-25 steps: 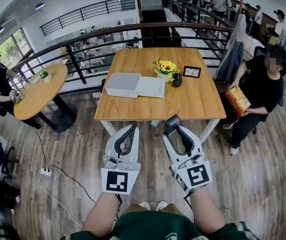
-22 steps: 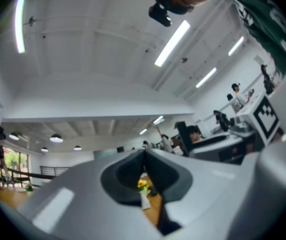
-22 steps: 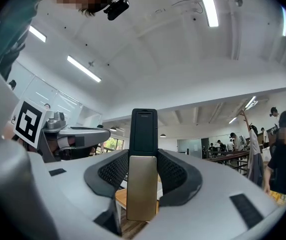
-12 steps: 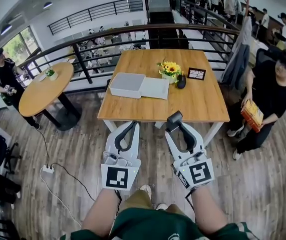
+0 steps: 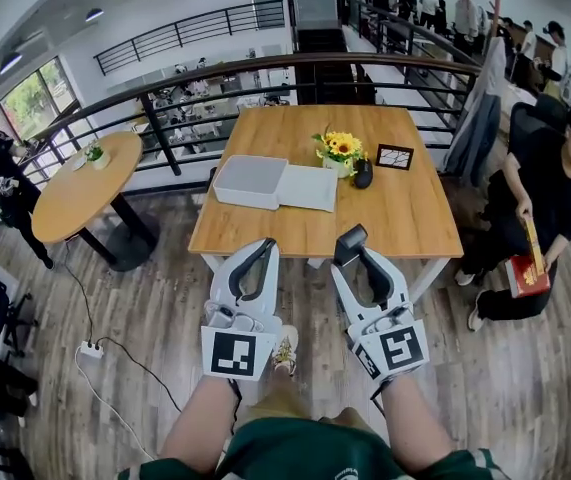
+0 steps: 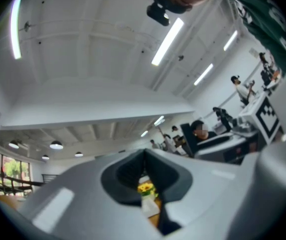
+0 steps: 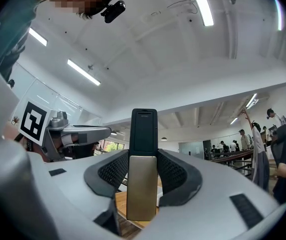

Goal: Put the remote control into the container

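My right gripper (image 5: 351, 255) is shut on the remote control (image 5: 349, 243), a slim bar with a black top and a gold lower half. It stands upright between the pads in the right gripper view (image 7: 143, 154). The container (image 5: 249, 181), a shallow pale grey box, sits on the wooden table (image 5: 405, 218) just past both grippers, with its flat lid (image 5: 307, 187) beside it. My left gripper (image 5: 257, 259) hangs level with the right one, shut and empty, its fingertips meeting in the left gripper view (image 6: 144, 154).
A vase of sunflowers (image 5: 340, 148), a dark rounded object (image 5: 364, 174) and a small framed picture (image 5: 395, 156) stand behind the lid. A seated person (image 5: 550, 203) with an orange box is right of the table. A round table (image 5: 80, 190) and a railing (image 5: 165, 118) lie left and behind.
Both grippers keep their pose and the remote stays gripped. The table has come slightly nearer as I step forward. The person at the right has lowered the orange box.
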`<act>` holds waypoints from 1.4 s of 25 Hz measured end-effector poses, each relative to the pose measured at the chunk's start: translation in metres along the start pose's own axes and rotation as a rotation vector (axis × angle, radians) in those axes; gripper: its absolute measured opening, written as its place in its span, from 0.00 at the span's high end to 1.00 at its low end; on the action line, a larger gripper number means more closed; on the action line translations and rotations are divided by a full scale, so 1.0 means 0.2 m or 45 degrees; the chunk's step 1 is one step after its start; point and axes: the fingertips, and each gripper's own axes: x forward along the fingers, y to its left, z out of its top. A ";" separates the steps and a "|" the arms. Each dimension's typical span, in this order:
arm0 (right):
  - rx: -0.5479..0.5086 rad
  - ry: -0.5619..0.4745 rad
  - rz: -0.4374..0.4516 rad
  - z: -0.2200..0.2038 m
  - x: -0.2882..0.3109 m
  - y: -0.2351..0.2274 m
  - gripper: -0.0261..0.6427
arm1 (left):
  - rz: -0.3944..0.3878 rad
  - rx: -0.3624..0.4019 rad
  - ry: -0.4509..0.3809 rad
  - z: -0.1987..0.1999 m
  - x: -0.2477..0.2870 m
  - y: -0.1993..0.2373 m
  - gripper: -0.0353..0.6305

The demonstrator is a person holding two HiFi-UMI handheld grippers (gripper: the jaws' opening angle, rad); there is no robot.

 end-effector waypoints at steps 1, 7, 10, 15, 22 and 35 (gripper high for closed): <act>-0.006 -0.003 -0.004 -0.01 0.03 -0.01 0.68 | -0.006 0.010 -0.003 -0.01 0.03 0.02 0.94; -0.037 0.024 -0.067 -0.11 0.25 -0.15 0.68 | -0.046 0.096 -0.006 -0.16 0.24 0.15 0.94; -0.032 0.054 -0.079 -0.19 0.40 -0.20 0.68 | -0.055 0.071 -0.003 -0.26 0.37 0.25 0.94; -0.008 0.080 -0.108 -0.31 0.69 -0.33 0.68 | -0.086 0.069 0.018 -0.44 0.63 0.42 0.94; 0.013 0.130 -0.151 -0.48 1.09 -0.50 0.68 | -0.141 0.043 0.038 -0.70 0.98 0.65 0.94; -0.053 0.196 -0.233 -0.62 1.60 -0.75 0.68 | -0.282 0.016 0.013 -0.94 1.49 0.87 0.94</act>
